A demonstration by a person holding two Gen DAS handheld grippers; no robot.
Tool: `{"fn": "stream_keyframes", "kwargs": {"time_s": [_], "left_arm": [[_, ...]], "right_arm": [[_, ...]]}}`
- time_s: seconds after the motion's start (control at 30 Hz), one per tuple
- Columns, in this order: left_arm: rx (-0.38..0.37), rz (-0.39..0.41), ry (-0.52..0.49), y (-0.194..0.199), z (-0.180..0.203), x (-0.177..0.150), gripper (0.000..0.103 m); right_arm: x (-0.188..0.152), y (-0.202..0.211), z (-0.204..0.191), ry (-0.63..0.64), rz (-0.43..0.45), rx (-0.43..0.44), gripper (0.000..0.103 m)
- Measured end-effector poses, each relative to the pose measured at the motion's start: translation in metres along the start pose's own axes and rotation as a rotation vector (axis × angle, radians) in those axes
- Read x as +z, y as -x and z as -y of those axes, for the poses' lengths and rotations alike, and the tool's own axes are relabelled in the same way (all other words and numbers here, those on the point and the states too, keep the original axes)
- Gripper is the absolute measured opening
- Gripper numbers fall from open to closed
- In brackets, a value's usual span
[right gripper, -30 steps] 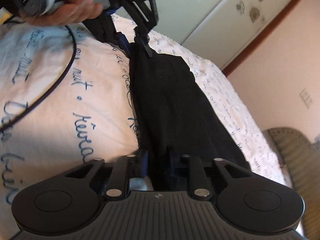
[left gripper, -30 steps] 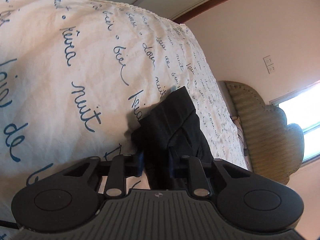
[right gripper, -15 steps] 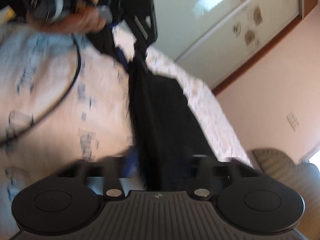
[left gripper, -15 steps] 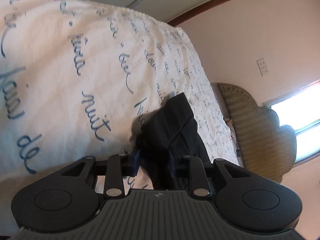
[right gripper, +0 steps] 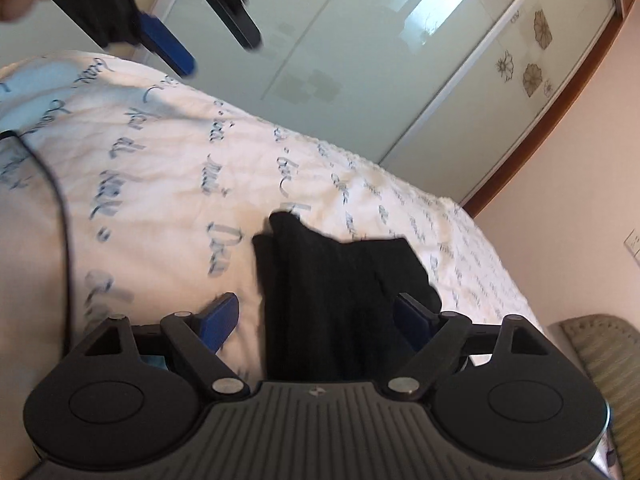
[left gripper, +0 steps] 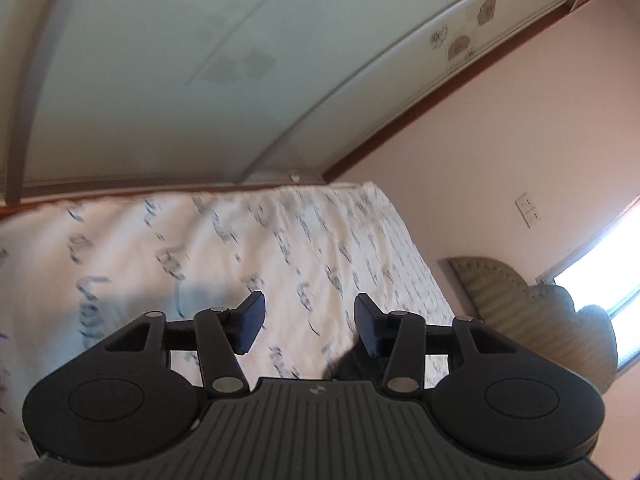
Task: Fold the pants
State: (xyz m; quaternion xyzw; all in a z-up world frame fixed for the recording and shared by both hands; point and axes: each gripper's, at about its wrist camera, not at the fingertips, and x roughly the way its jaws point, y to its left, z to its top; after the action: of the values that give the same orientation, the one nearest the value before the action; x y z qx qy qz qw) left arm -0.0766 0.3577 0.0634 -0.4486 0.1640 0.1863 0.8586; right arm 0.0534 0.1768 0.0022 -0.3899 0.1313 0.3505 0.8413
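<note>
The black pants lie folded on the white bedspread with blue script. In the right wrist view my right gripper is open, its blue pads either side of the pants' near end, not gripping. In the left wrist view my left gripper is open and empty, raised above the bed; only a dark corner of the pants shows near its right finger. The left gripper also shows in the right wrist view, lifted at the top left.
Sliding wardrobe doors stand beyond the bed. A padded headboard is at the right by a window. A black cable runs over the bedspread at the left.
Both grippers have opened and let go of the pants, which now lie on the bed. The left gripper has lifted up and tilted toward the wardrobe.
</note>
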Motion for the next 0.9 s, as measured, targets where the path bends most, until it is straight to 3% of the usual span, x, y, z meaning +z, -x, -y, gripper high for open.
{"fn": "stream_keyframes", "kwargs": {"time_s": [0.17,0.27,0.3,0.37,0.53,0.67,0.8,0.9], "left_arm": [[0.009,-0.001,0.006,0.004,-0.005,0.006,0.055],[-0.006,-0.027,0.005,-0.003,-0.004,0.003,0.058],[-0.009,-0.036,0.002,-0.006,-0.003,0.001,0.058],[-0.024,-0.059,-0.001,-0.011,-0.001,-0.001,0.06],[-0.125,-0.143,0.029,-0.026,0.007,-0.007,0.069],[-0.248,-0.282,0.133,-0.062,0.014,-0.014,0.072],[-0.301,-0.415,0.219,-0.11,0.024,-0.022,0.072],[-0.284,-0.489,0.245,-0.142,0.033,-0.029,0.072]], "right_arm": [[0.008,-0.017,0.001,0.008,-0.019,-0.049,0.082],[0.005,-0.018,-0.005,0.029,-0.027,0.027,0.029],[0.005,-0.019,-0.01,0.049,-0.026,0.019,0.026],[0.005,-0.019,-0.016,0.072,-0.023,0.002,0.025],[0.007,-0.003,0.009,-0.096,0.033,0.002,0.012],[0.004,0.007,0.025,-0.191,0.063,-0.002,0.012],[0.004,0.008,0.026,-0.195,0.069,-0.007,0.011],[0.004,0.011,0.03,-0.211,0.075,-0.011,0.012]]}}
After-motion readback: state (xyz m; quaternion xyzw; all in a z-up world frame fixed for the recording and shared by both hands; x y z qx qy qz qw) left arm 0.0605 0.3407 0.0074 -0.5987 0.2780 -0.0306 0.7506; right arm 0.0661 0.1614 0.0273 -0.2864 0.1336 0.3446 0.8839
